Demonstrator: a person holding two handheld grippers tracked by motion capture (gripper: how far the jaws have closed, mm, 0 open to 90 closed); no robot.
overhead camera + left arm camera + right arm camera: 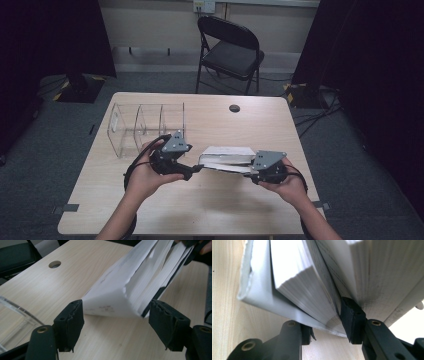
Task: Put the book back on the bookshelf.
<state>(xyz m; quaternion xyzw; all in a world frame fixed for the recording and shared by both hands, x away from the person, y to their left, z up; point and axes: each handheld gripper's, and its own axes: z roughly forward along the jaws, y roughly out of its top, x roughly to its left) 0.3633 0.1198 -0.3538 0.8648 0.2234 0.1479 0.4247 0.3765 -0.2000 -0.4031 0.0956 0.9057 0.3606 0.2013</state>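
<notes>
A thick white book [227, 157] hangs a little above the wooden table [200, 210], its pages fanning apart. My right gripper [252, 171] is shut on its right end. In the right gripper view [327, 322] one jaw sits under the cover and the other is wedged in among the pages [312, 277]. My left gripper [195, 170] stands at the book's left end, open. In the left gripper view [116, 315] its two pads [72, 320] are spread wide, and the book's corner [130, 285] lies just beyond them, touching neither.
A clear acrylic organizer [145, 127] with several compartments stands at the table's left, close behind my left hand; its rim [15, 312] shows beside the left jaw. A cable hole [234, 108] sits near the far edge. A black folding chair [230, 47] stands beyond the table.
</notes>
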